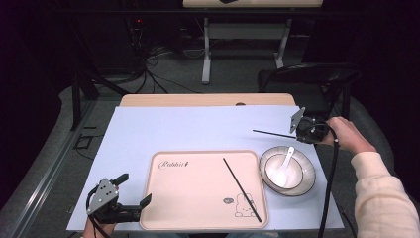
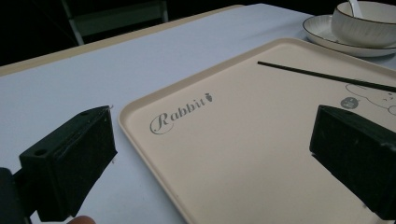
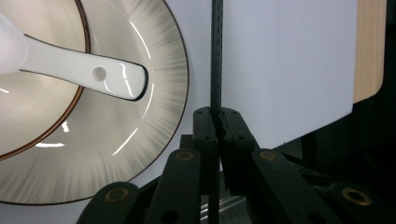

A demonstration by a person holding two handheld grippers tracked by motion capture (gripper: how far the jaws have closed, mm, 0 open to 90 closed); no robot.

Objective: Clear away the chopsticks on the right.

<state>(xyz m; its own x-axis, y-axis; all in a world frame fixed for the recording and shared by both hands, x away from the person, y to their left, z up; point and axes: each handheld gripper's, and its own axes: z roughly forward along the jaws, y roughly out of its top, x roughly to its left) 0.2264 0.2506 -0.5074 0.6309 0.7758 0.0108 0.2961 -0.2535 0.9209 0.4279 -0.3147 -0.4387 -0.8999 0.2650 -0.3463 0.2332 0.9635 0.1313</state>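
Your left gripper [image 1: 132,191] sits jaws wide at the near-left corner of the beige tray [image 1: 198,218], clasping nothing. The tray reads "Rabbit" [image 2: 182,112]; one black chopstick [image 1: 241,189] lies slantwise on it beside a rabbit drawing. Right of it, white spoon [image 1: 284,165] in bowl [image 1: 288,171]. Farther off, your right gripper [image 3: 217,122] pinches the second chopstick [image 1: 273,133] above the table

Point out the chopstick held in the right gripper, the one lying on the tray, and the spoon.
held chopstick [image 3: 216,56], right gripper view, shaft above the jaws
tray chopstick [image 1: 241,189], high view, mid-shaft
spoon [image 1: 283,171], high view, its scoop
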